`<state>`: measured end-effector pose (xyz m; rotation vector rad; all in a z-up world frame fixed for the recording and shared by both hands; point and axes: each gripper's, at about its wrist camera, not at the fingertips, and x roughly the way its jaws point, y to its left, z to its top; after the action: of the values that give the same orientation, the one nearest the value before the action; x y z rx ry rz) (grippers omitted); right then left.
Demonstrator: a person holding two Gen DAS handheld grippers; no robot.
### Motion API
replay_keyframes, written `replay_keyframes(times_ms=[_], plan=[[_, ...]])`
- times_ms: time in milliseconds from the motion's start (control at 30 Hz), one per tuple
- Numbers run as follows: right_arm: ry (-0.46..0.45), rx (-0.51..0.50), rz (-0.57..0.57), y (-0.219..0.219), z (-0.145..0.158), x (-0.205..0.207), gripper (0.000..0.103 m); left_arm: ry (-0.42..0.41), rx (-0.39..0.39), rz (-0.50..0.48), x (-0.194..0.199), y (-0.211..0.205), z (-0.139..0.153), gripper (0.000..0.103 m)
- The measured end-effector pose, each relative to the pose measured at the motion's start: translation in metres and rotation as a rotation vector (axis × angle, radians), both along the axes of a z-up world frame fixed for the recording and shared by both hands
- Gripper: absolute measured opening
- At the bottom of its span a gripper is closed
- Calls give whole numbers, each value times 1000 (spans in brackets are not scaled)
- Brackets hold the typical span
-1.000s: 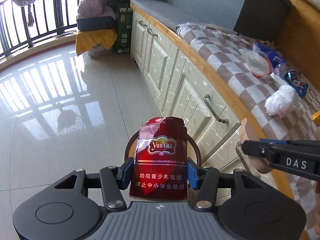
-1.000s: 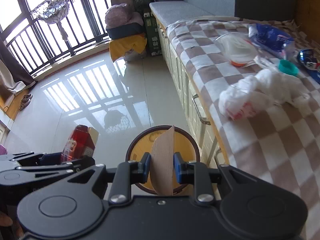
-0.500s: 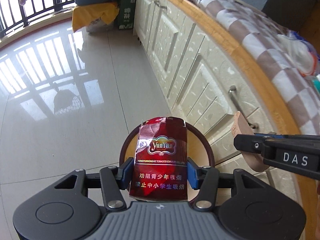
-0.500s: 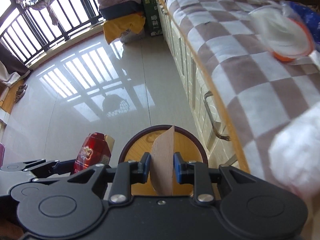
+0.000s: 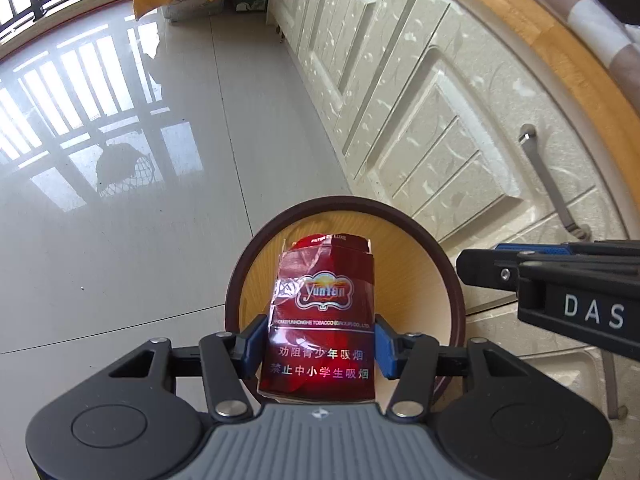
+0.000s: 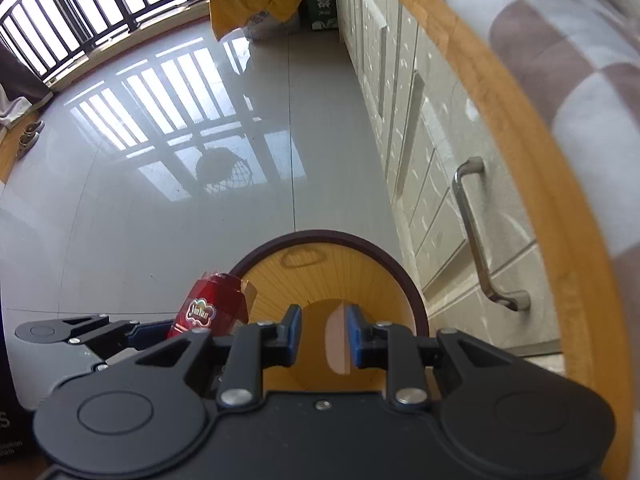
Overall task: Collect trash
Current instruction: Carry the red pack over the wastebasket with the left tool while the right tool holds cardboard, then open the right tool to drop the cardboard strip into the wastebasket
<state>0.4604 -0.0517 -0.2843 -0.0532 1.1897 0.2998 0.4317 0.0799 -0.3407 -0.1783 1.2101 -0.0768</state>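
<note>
Left tool point(image 5: 316, 350): its blue pads pinch a red cigarette pack point(image 5: 322, 320) by both sides, the pack upright with its torn top pointing away from the tool.
Right tool point(image 6: 323, 338): the frames show a gap between its blue pads, with a thin tan piece of card point(image 6: 339, 338) lying against the right-hand pad; it touches that pad, the other pad stands clear of it, so the tool looks spread rather than pinching.
Bin point(image 5: 408, 280): a round bin with a dark brown rim and a wood-coloured inside, open, directly beyond and below the tips of both tools.
Cigarette pack, place: in front of the bin's opening, in the left tool, above the bin.
Card, place: over the middle of the bin's opening in the right wrist view.
Tools to each other: the right tool juts in at the right of the left wrist view; the left one sits low left in the other.
Cabinet point(image 5: 420, 92): cream panelled doors with a metal handle point(image 6: 478, 236), to the right of the tools.
Floor point(image 5: 140, 160): glossy pale tiles, left of and beyond the bin.
</note>
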Motion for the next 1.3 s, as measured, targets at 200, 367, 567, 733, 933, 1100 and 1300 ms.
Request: replay_keyframes(times_ms=[200,367,567,733,933,1100,1300], plan=[[38,-12,6,0,-21,4,26,17,-8,-12,7,-1,-17,55],[53,-26,2,-2,-30,5,32,40,-6,-27,8,-8,-30,71],[71,-30,-15,-9,-37,-1,38,65,11,-42,-4,-7,-34,77],[78,-31,-18,-10,-37,-12,50,71,28,-51,-13,-2,-26,80],[82,-35,-32,-11,-31,-24,59,69,51,-44,-27,8,-11,84],[72,-38,-35,-11,-19,-35,70,66,58,-26,-41,15,2,88],[53,-43,-28,-11,-4,-50,80,53,74,-12,-57,22,20,97]])
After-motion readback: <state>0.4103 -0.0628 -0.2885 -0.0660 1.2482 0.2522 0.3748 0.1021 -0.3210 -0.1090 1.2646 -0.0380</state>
